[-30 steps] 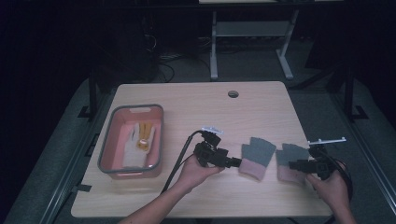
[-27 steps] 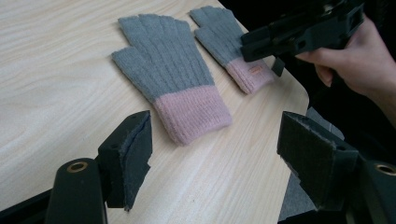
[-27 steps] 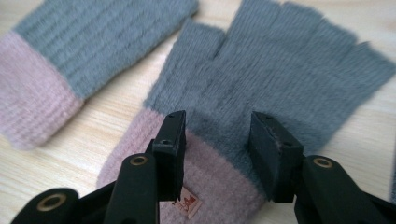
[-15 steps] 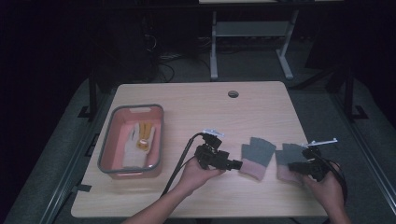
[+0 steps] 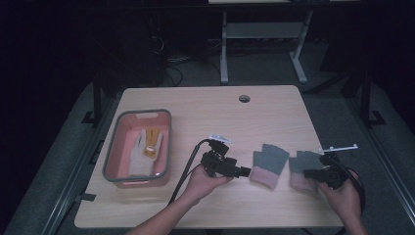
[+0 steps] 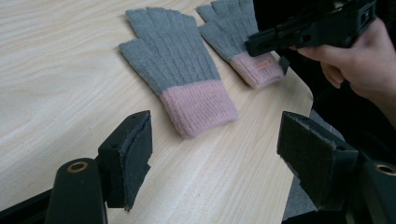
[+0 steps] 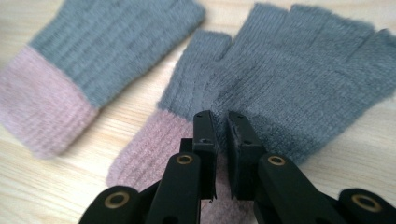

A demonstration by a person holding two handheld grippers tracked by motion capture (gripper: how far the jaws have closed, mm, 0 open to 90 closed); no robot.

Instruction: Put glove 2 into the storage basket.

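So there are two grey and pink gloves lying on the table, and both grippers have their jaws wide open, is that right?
Not quite. The two gloves, one nearer the middle and one farther right, do lie on the table, but only the left gripper is wide open, as the left gripper view shows. The right gripper view shows the right gripper nearly closed over the right glove's cuff.

Grey-pink gloves [image 5: 268, 164] flat on table [image 5: 205, 107]

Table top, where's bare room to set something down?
The table is bare across its far half, from the bin over to the round hole and beyond. The near edge under both forearms is also free. It's crowded around the two gloves and both claws.
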